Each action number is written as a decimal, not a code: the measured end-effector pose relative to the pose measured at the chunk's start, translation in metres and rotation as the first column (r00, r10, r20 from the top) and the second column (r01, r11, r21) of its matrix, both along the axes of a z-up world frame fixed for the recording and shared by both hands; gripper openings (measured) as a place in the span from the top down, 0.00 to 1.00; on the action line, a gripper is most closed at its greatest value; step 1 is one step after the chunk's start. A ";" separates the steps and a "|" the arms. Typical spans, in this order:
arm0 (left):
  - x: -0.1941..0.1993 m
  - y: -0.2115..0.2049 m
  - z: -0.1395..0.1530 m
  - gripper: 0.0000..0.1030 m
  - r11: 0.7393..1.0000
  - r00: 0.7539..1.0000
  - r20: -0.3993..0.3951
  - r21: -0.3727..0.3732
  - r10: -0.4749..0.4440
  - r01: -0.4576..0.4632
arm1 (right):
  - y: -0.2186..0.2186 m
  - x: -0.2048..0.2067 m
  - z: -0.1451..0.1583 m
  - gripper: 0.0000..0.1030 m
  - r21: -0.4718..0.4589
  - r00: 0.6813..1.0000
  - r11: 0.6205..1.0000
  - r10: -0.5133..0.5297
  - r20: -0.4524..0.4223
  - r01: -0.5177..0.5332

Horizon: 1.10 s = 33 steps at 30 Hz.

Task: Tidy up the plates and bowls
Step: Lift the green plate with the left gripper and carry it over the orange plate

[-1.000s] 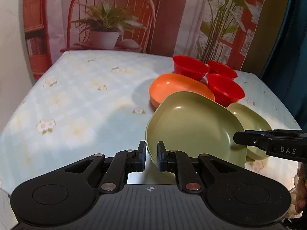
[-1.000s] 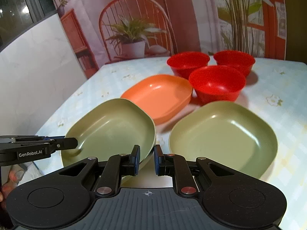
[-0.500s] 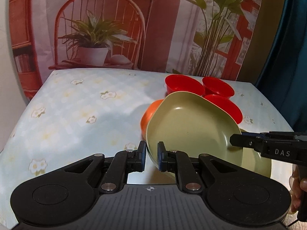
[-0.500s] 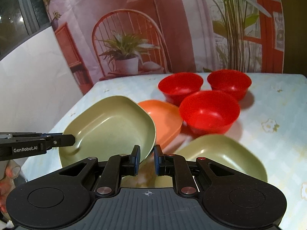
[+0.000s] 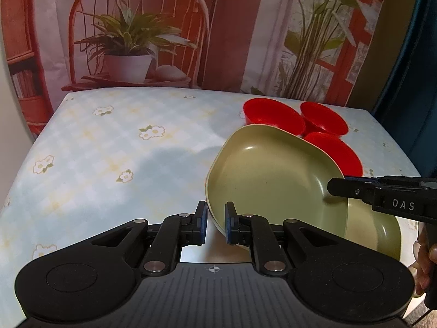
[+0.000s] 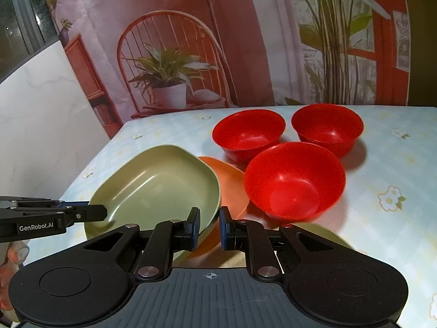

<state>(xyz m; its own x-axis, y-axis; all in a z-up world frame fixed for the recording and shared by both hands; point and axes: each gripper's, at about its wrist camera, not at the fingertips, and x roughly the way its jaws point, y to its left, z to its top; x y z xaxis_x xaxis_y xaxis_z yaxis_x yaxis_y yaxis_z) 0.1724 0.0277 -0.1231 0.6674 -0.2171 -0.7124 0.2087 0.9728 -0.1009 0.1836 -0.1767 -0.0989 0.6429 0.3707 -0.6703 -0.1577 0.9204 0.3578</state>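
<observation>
Both tongs, left (image 5: pixel 214 222) and right (image 6: pixel 209 227), are pinching opposite rims of one olive-green rounded-square plastic plate (image 5: pixel 270 180); uneven lifting risks tipping it onto three red plastic bowls (image 6: pixel 293 180) just ahead.

Two markings can be read. At the right edge of the left wrist view, white capitals "DAS" stand on the black side of the right gripper (image 5: pixel 337 190) that reaches in from the right. At the lower left of the right wrist view, white lettering "GenRobot.AI" stands on the black side of the left gripper (image 6: pixel 103 212).
</observation>
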 end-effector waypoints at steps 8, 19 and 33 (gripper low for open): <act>0.032 -0.001 -0.007 0.86 1.000 0.999 -0.031 0.016 0.014 -0.013 | 0.003 0.037 -0.015 0.86 -0.022 1.000 1.000 0.014 -0.027 -0.015; 0.054 -0.013 -0.021 0.85 0.999 0.997 -0.070 0.040 -0.015 0.018 | -0.004 0.060 -0.029 0.87 -0.051 0.998 0.999 0.010 -0.065 -0.013; 0.056 -0.021 -0.034 0.85 0.996 0.996 -0.081 0.088 -0.028 0.035 | 0.005 0.057 -0.035 0.87 -0.147 0.998 0.988 0.038 -0.045 -0.044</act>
<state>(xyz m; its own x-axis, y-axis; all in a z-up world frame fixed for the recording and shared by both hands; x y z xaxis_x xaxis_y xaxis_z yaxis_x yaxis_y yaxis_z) 0.2282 0.0064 -0.1568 0.6018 -0.1704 -0.7802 0.2339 0.9717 -0.0318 0.2408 -0.1714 -0.1339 0.5991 0.2908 -0.7460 -0.1843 0.9568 0.2249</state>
